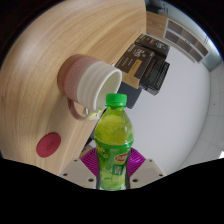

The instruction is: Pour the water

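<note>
Pink coaster (49, 146) on the wooden table (60, 50), then white cup (93, 80), upright. Right of it, green-capped bottle (115, 140) pinched between gripper (113, 168) pads, cap on. Pouring not yet begun.

The bottle (115, 140) looks like clear, glossy plastic with a yellow-green liquid showing through, a smooth green plastic cap on top and a shiny printed label wrapped round its lower half. Either side of it the gripper (112, 168) shows magenta pads (92, 158) with a ribbed, rubbery look. The cup (93, 82) has a matt pink outside and a smooth white inside. The table (50, 60) is pale wood with a visible grain and a satin finish.
</note>
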### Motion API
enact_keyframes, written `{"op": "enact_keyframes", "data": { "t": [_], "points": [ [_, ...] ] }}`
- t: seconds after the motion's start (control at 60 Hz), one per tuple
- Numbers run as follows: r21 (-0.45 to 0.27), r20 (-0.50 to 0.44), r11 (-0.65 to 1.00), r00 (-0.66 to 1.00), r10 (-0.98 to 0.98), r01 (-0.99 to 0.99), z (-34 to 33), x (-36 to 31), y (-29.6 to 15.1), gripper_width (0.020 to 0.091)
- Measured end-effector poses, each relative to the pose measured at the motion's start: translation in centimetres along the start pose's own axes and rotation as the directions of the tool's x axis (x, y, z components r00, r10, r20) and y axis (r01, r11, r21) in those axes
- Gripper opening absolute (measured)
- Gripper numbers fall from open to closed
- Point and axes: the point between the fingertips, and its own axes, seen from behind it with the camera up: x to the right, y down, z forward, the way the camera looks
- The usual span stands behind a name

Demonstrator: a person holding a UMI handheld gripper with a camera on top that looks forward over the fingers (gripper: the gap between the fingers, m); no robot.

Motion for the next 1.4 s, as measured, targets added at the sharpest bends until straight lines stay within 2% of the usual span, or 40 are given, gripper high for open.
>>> {"op": "enact_keyframes", "data": {
  "t": [0.133, 0.233, 0.283, 0.417, 0.55, 0.633, 0.767, 1.083, 1.1, 1.117, 1.167, 1.267, 1.4],
  "points": [
    [0.003, 0.016, 0.996, 0.996, 0.091, -0.091, -0.6, 0.0, -0.1, 0.0327],
    [0.044, 0.080, 0.943, 0.942, 0.327, -0.331, -1.7, 0.1, -0.3, 0.0327],
    [0.044, 0.077, 0.875, 0.874, 0.479, -0.483, -2.9, 1.2, -0.2, 0.0327],
    [0.075, 0.138, 0.553, 0.558, 0.818, -0.830, -4.2, 3.4, 1.4, 0.0333],
    [0.079, 0.196, 0.166, 0.179, 0.964, -0.983, -4.2, 4.1, 3.4, 0.0333],
    [0.047, 0.231, -0.049, -0.037, 0.972, -0.998, -3.4, 3.0, 4.7, 0.0332],
    [0.016, 0.245, -0.261, -0.249, 0.937, -0.965, -1.9, -0.2, 5.4, 0.0331],
    [-0.052, 0.272, -0.449, -0.445, 0.853, -0.892, 1.3, -7.5, 2.4, 0.0332],
    [-0.055, 0.272, -0.447, -0.444, 0.854, -0.893, 1.1, -7.9, 2.0, 0.0354],
    [-0.013, 0.269, -0.447, -0.434, 0.860, -0.894, 1.1, -7.3, 2.2, 0.0353],
    [0.036, 0.245, -0.423, -0.402, 0.882, -0.905, 0.9, -7.3, 2.5, 0.0351],
    [0.054, 0.221, -0.438, -0.417, 0.882, -0.897, 0.9, -7.6, 2.8, 0.0352],
    [0.016, 0.215, -0.455, -0.442, 0.871, -0.890, 0.7, -7.7, 2.9, 0.0519]
  ]
}}
